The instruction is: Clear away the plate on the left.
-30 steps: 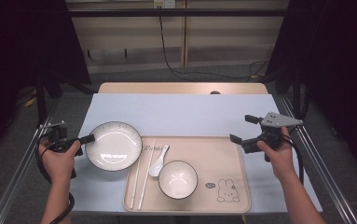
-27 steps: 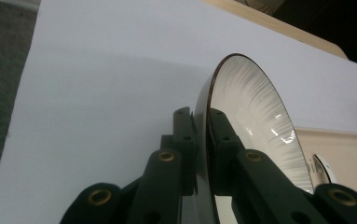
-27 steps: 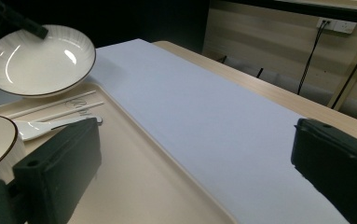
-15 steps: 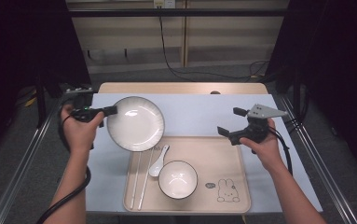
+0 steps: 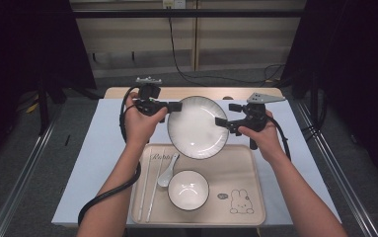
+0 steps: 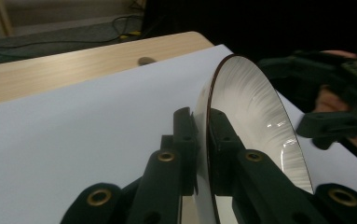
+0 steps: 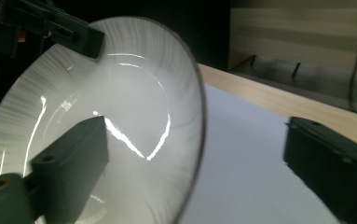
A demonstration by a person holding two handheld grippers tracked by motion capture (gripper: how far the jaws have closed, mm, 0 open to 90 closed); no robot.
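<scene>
the left gripper (image 5: 172, 106) is clamped on the left rim of the white plate (image 5: 197, 127); in the left gripper view its two black pads are pressed against either face of the rim (image 6: 207, 140), with the plate standing on edge between them. against the earlier high views, the plate has been lifted from the left side of the table, beside the tray, and carried up and rightward, so that it is now held in the air over the far edge of the beige tray (image 5: 255, 170), above the white table cover (image 5: 102, 143). on the tray, the chopsticks (image 5: 147, 190), the spoon (image 5: 168, 173) and the small bowl (image 5: 188, 190) are left untouched where they were.

the right gripper (image 5: 224, 114) has been brought inward from the right side of the table to the plate's right rim. its jaws are apart and have just been closing; in the right gripper view the rim (image 7: 199, 121) is seen between the two jaws, with one jaw over the inner face and the other well off to the outside, so no pad is pressed on it yet.

this is judged to be the start of a two-handed hold or a hand-over: the plate is carried by the left gripper alone, and the right grip is not yet made. until it is, the plate's weight is borne at one edge only.
</scene>
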